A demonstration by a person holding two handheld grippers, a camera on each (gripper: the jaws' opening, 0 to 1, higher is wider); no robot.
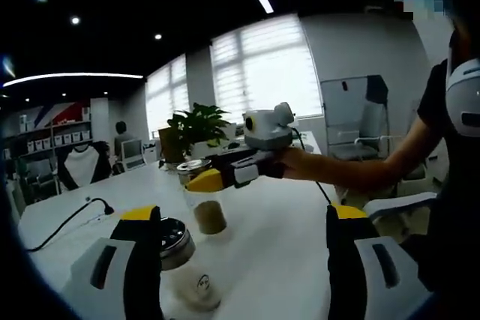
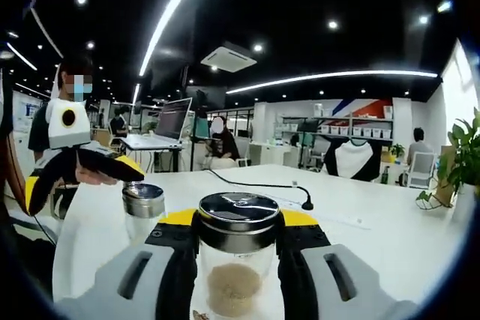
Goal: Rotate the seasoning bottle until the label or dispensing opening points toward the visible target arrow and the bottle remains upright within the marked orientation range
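Now my right gripper (image 2: 238, 249) clamps the seasoning bottle (image 2: 238, 260); left gripper (image 1: 244, 260) is wide; turning fast may tip it.

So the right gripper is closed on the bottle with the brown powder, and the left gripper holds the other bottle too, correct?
Not quite: the left gripper is open and holds nothing; the other bottle stands free beside its jaw, as the left gripper view shows. The right gripper does clamp the brown-powder bottle.

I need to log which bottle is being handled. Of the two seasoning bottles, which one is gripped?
The clear bottle with brown seasoning, clamped between the right gripper jaws. The white bottle stands free beside it.
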